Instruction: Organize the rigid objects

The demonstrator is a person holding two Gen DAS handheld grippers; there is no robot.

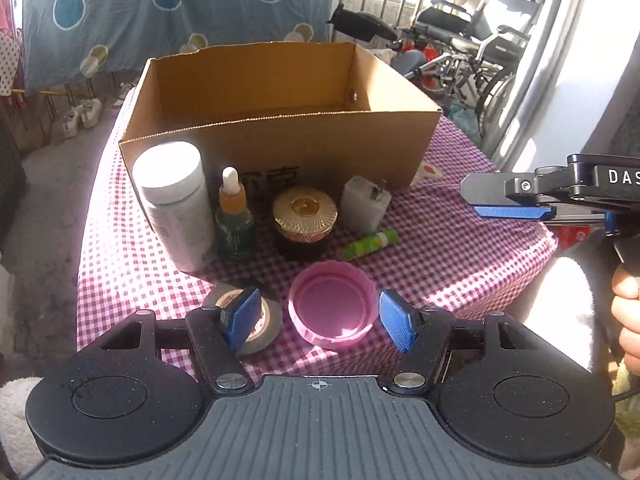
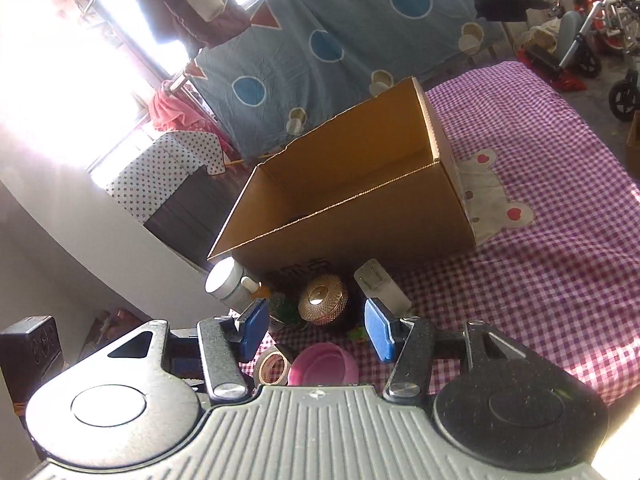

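An open cardboard box stands on the checked cloth; I cannot see anything in it. In front of it stand a white bottle, a green dropper bottle, a gold-lidded jar, a white plug adapter and a green tube. Nearer lie a pink lid and a tape roll. My left gripper is open, its jaws either side of the pink lid. My right gripper is open and empty above the same row; it also shows at the right of the left wrist view.
The table's cloth stretches right of the box with a bear patch. A spotted blue sheet hangs behind. Wheelchairs stand at the back right. Shoes lie on the floor at left.
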